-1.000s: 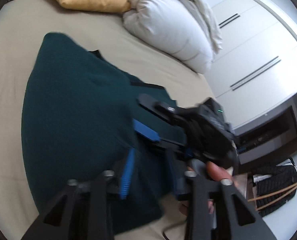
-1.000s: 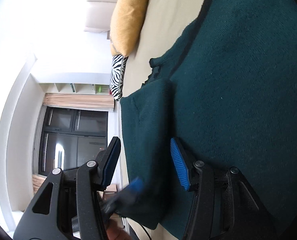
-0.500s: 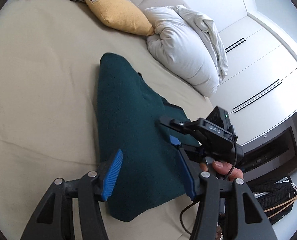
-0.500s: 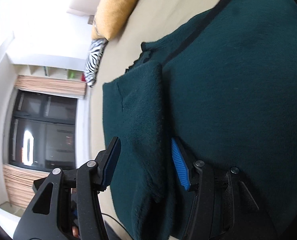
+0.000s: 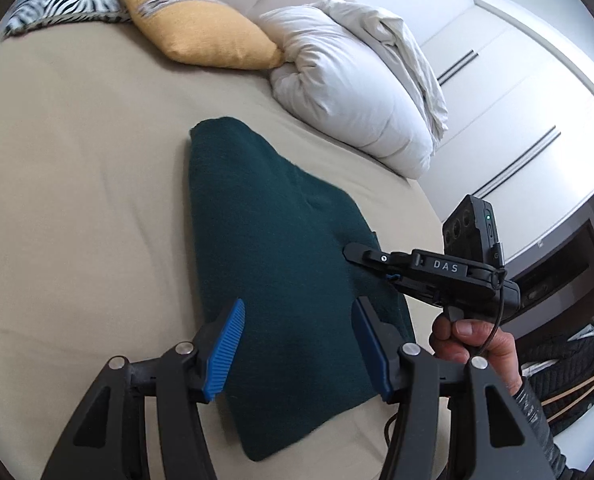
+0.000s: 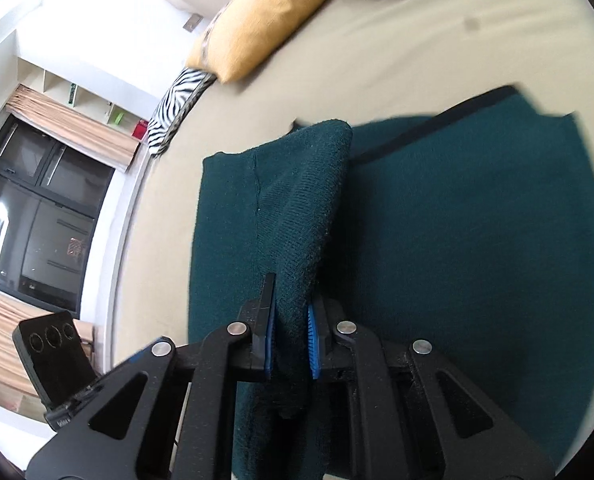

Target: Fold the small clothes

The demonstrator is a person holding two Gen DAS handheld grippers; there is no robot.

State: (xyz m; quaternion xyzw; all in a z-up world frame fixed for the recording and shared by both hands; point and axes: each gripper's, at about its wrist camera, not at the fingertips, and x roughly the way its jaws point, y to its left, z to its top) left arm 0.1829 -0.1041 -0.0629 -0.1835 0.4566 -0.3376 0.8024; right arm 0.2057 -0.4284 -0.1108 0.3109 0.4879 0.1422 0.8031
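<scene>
A dark green knit garment [image 5: 273, 248] lies on the beige bed, partly folded. In the left wrist view my left gripper [image 5: 297, 352] is open and empty, hovering above the garment's near end. My right gripper [image 5: 357, 250] shows there at the garment's right edge, held by a hand. In the right wrist view my right gripper [image 6: 291, 338] is shut on a raised fold of the green garment [image 6: 457, 240], pinching the fold's edge between its blue pads [image 6: 312, 344].
The beige bed [image 5: 77, 184] spreads wide to the left. A yellow cushion [image 5: 201, 36], a zebra cushion [image 5: 65, 2] and a bunched white duvet [image 5: 357, 92] lie at the head. White wardrobe doors [image 5: 529, 120] stand to the right; a dark bag [image 5: 565, 372] sits beyond the bed's edge.
My right gripper has closed on a fold of the green garment; it was open before. My left gripper has drawn back and up, staying open.
</scene>
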